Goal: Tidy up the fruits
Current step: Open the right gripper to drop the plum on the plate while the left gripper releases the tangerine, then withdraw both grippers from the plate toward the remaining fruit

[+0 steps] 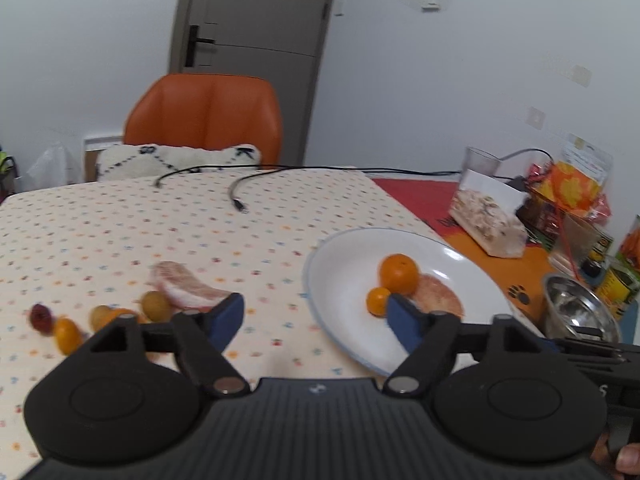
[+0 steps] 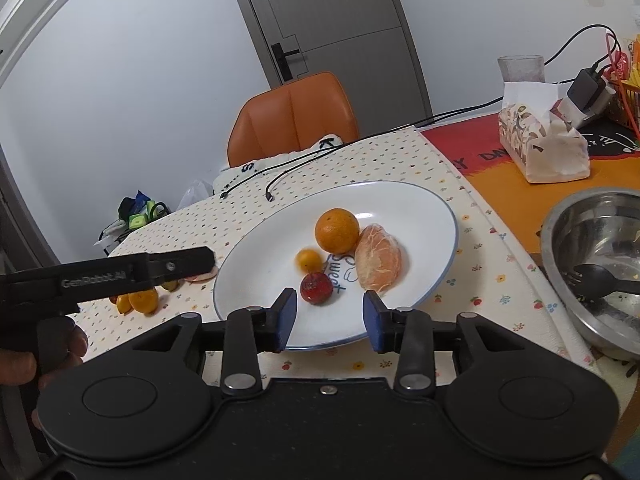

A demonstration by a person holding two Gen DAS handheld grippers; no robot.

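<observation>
Fingers (image 1: 230,316) of left gripper (image 1: 316,318) spread wide, nothing between, over dotted tablecloth (image 1: 120,232) beside white plate (image 1: 340,280). Right gripper (image 2: 330,316) jaws parted, empty, just short of red fruit (image 2: 316,288) on plate. Also on plate: large orange (image 2: 337,230), small orange (image 2: 309,260), peeled segment (image 2: 378,258). Loose fruits (image 1: 68,334) on cloth at left.

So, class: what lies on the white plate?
On the white plate: a large orange, a small orange fruit, a dark red fruit and a peeled citrus piece. Blue lettering shows partly; fruit covers the rest.
</observation>
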